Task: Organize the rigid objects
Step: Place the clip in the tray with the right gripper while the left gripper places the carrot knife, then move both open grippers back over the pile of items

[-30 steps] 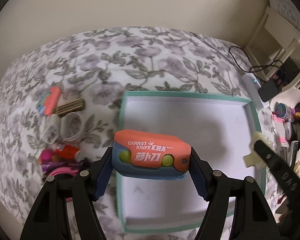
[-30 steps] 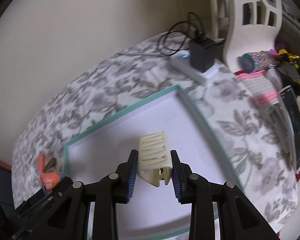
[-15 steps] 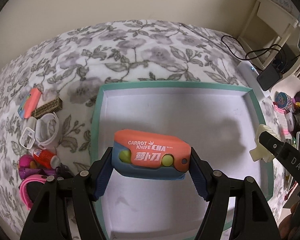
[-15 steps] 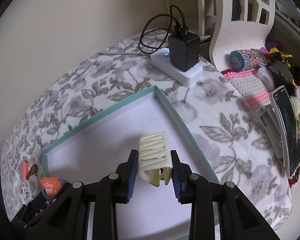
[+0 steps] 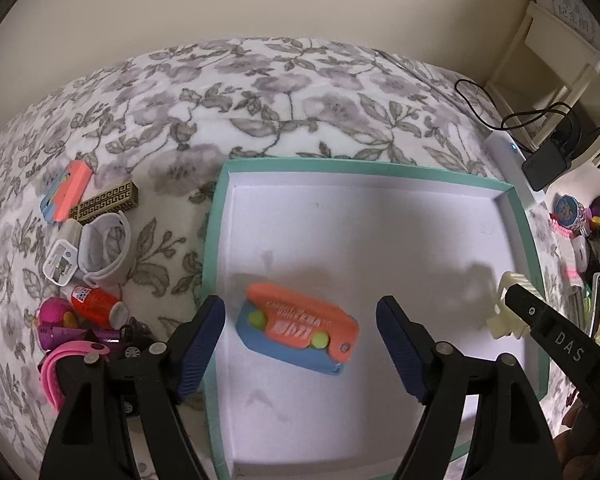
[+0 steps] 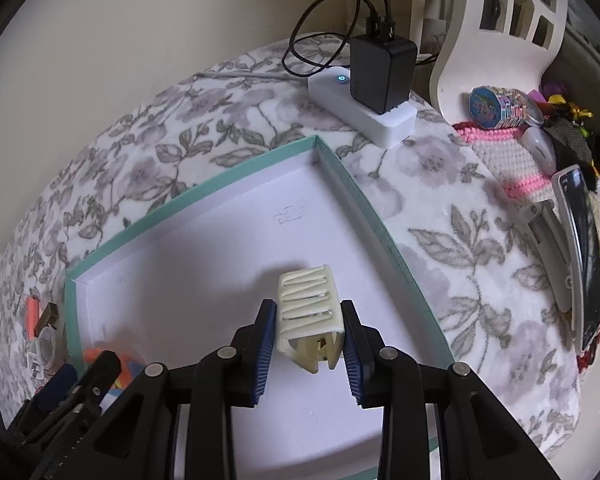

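Your left gripper (image 5: 300,322) hangs over the near half of the teal-rimmed box (image 5: 216,240) with its jaws opening; the orange and blue carrot knife toy (image 5: 298,334) sits between the blue pads, clear of both, lying tilted on the box's white floor near the left wall. Your right gripper (image 6: 309,332) is clenched on the cream hair claw clip (image 6: 310,312), both pads pressed against its sides, teeth pointing away from you, held above the white floor toward the right wall (whether the clip touches the floor you cannot tell).

Left of the box, on the floral blanket (image 5: 260,92), lies a cluster: a pink band (image 5: 60,364), a small orange bottle (image 5: 94,304), a white strap with its buckle (image 5: 100,248), then a gold-patterned bar (image 5: 108,202) and a second orange and blue toy (image 5: 66,192) touching it.

Beyond the box's far right corner, a white power strip (image 6: 360,108) carries a black charger (image 6: 382,74) with a looping cable, close to the wall.
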{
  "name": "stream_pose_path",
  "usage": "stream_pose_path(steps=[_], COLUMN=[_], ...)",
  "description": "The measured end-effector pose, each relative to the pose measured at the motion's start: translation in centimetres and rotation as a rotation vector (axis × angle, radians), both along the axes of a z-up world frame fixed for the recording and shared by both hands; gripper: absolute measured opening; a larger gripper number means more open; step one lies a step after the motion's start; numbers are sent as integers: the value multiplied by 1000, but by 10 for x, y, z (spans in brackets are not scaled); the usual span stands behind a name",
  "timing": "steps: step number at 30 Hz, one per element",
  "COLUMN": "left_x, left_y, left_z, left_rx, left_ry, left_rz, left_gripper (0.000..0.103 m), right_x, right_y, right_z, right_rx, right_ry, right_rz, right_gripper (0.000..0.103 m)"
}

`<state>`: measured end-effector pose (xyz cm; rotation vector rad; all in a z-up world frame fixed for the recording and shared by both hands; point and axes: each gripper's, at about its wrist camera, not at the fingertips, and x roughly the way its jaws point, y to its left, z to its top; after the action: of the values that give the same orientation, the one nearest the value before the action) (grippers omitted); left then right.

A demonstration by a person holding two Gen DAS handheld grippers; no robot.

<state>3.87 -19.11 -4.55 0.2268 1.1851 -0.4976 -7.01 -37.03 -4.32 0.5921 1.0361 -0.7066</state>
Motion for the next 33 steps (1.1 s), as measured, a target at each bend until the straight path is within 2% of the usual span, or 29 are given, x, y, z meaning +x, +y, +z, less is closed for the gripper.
stream_pose_path(steps=[3, 5, 9, 12, 19, 21, 22, 23, 29, 33], left_x=[1, 2, 5, 7, 12, 13, 14, 15, 21, 23], left_y=[2, 4, 10, 15, 26, 29, 31, 33, 49, 57], left_z=[4, 7, 16, 20, 25, 25, 26, 26, 29, 34], left_rx=[-3, -13, -19, -11, -10, -9, -10, -14, -36, -38], left_ry=[-6, -8, -30, -48, -76, -90, -96, -98, -121, -151], left_rz=[10, 21, 47, 63, 113, 127, 137, 147, 207, 236], left_gripper=[79, 79, 79, 79, 80, 83, 99, 103, 103, 103], right_x=[0, 0, 0, 2, 8, 9, 9, 10, 15, 18], right_y=[0, 1, 3, 4, 12, 14, 16, 17, 26, 32], right_z=[5, 11, 20, 22, 21, 24, 26, 27, 37, 43], right_rx=[-6, -21, -43, -47, -63, -82, -93, -98, -140, -131], right_ry=[-11, -18, -42, -48, -55, -63, -69, -74, -109, -161], right_rz=[0, 2, 10, 21, 72, 82, 90, 96, 135, 165], right_gripper=[35, 39, 61, 69, 102, 103, 103, 103, 103, 103])
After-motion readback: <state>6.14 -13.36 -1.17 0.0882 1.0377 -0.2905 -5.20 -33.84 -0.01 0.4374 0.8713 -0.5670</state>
